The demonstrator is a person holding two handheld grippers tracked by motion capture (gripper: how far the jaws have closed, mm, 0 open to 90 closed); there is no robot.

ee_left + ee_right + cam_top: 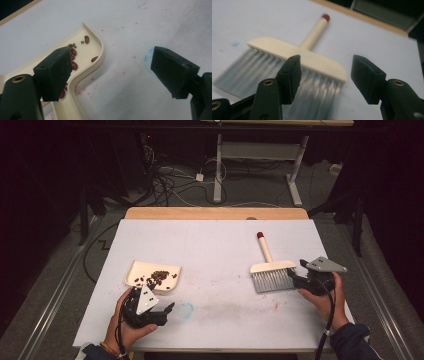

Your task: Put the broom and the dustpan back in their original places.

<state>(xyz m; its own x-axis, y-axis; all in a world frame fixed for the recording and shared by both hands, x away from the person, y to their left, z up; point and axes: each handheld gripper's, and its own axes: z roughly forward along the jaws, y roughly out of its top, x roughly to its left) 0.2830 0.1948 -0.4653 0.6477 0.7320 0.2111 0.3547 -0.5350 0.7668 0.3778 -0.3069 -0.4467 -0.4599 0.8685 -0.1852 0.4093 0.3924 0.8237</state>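
Your left gripper (167,310) is wide open just beside the near edge of the dustpan (150,270) holding beans (159,276), your right gripper (296,276) is wide open at the brush (271,272), well right of the dustpan.

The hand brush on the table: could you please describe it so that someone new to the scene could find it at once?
Start at the white table and look to its right half, just ahead of the open right gripper. There lies the hand brush, flat, its bristles toward the person. Unlike the cream dustpan of beans on the left, it has grey bristles and a cream handle with a red tip.
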